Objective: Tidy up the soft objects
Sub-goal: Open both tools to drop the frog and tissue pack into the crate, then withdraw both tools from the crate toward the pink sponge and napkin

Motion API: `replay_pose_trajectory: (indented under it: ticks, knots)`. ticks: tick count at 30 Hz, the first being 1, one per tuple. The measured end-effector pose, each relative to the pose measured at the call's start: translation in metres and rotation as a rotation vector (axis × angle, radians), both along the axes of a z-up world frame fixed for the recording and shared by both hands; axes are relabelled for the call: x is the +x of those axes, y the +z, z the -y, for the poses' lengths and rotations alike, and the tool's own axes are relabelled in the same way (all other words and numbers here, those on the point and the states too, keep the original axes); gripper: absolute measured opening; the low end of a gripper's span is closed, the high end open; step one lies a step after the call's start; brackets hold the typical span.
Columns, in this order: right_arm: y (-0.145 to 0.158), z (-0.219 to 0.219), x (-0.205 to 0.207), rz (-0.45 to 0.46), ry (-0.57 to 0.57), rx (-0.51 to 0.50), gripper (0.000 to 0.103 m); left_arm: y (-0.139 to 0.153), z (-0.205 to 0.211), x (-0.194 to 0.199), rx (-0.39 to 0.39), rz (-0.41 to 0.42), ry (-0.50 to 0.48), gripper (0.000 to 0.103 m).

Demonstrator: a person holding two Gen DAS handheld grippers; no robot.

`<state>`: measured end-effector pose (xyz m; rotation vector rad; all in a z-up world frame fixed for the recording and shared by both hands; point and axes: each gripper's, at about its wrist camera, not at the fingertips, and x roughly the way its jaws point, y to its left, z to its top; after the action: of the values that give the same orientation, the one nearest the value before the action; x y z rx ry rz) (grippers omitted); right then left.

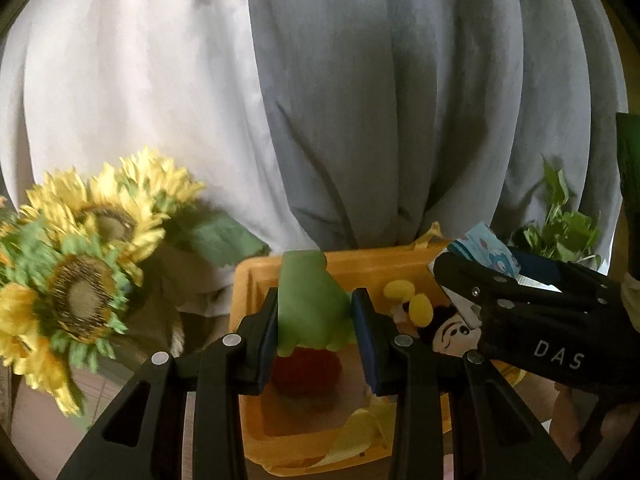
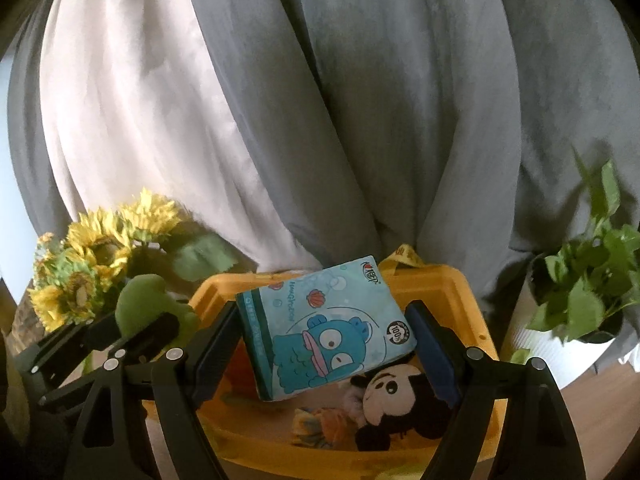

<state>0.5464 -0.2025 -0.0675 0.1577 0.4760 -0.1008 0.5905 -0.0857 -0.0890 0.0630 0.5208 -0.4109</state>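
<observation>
My left gripper (image 1: 320, 316) is shut on a green soft toy (image 1: 310, 300) and holds it above a yellow bin (image 1: 360, 261). A red soft object (image 1: 306, 372) lies in the bin below it. My right gripper (image 2: 324, 314) is shut on a light blue tissue pack (image 2: 320, 344) with a cartoon print, tilted over the same yellow bin (image 2: 440, 280). A black and white mouse plush (image 2: 396, 396) lies in the bin under the pack, also visible as the mouse plush (image 1: 448, 330). In the right wrist view the left gripper (image 2: 132, 332) with the green toy (image 2: 140, 300) sits at the left.
Artificial sunflowers (image 1: 80, 264) stand left of the bin. A leafy plant (image 2: 588, 280) in a white pot (image 2: 532, 336) stands to the right. Grey and white curtains (image 2: 320, 100) hang close behind the bin. More soft items (image 2: 316, 424) lie on the bin floor.
</observation>
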Motion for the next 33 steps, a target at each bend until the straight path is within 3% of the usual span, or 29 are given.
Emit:
replay_pose_trajectory:
  ticks: [4, 12, 15, 33]
  knots:
    - [-0.012, 0.004, 0.010, -0.036, 0.008, 0.011, 0.084, -0.010, 0.003, 0.008, 0.001, -0.029, -0.006, 0.036]
    - [-0.024, 0.008, 0.022, -0.083, -0.006, 0.008, 0.087, -0.012, 0.004, 0.010, 0.014, -0.043, 0.019, 0.052]
    - [-0.022, 0.008, 0.021, -0.083, -0.015, -0.001, 0.089, -0.009, -0.001, 0.006, 0.006, -0.042, 0.035, 0.052]
    - [0.005, 0.005, -0.035, -0.019, -0.080, -0.057, 0.089, 0.025, -0.006, -0.046, 0.009, 0.046, 0.050, 0.062]
